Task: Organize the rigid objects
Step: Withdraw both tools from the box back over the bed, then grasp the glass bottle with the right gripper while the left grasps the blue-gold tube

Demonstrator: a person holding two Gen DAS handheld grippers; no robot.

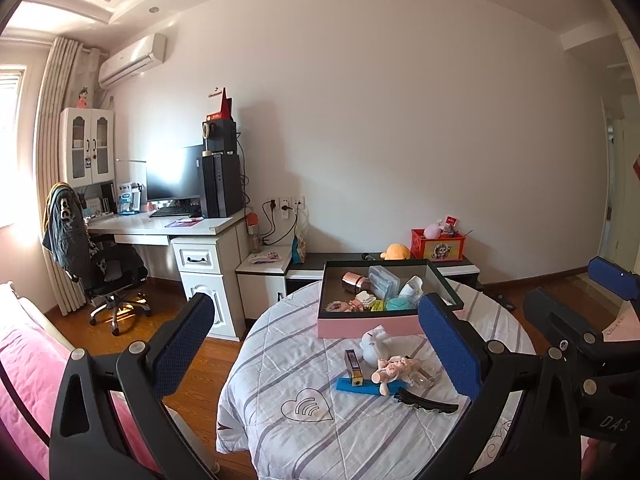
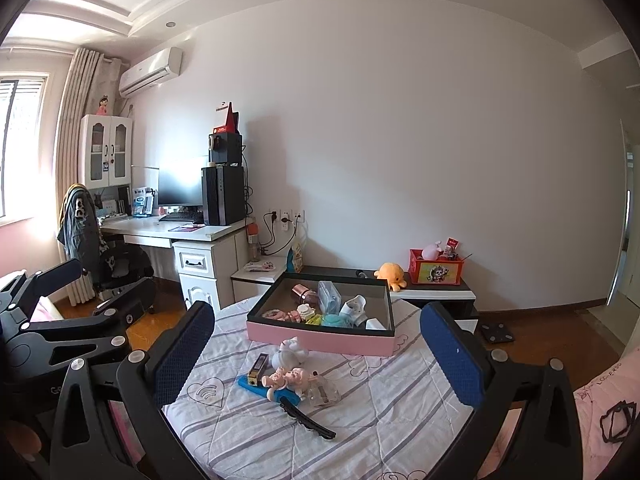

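A pink box (image 1: 368, 326) (image 2: 320, 338) with a dark inside stands at the far side of the round quilted table (image 1: 320, 440) (image 2: 380, 420) and holds several small items. In front of it lie a white figurine (image 1: 374, 344) (image 2: 290, 352), a brown rectangular case (image 1: 354, 364) (image 2: 258, 368), a blue flat piece (image 1: 360, 387) (image 2: 256, 388), a pink pig toy (image 1: 394, 368) (image 2: 288, 378), a clear bottle (image 1: 426, 376) (image 2: 322, 394) and a black hair clip (image 1: 426, 402) (image 2: 308, 416). My left gripper (image 1: 316, 344) (image 2: 88, 292) and right gripper (image 2: 318, 356) (image 1: 580, 300) hover open and empty on the near side of the pile.
A white desk (image 1: 160, 226) with a monitor and computer tower stands at the left, an office chair (image 1: 104, 272) beside it. Behind the table a low cabinet (image 1: 460, 268) carries an orange plush and a red box. Pink bedding (image 1: 24, 380) lies at the left, with wooden floor around the table.
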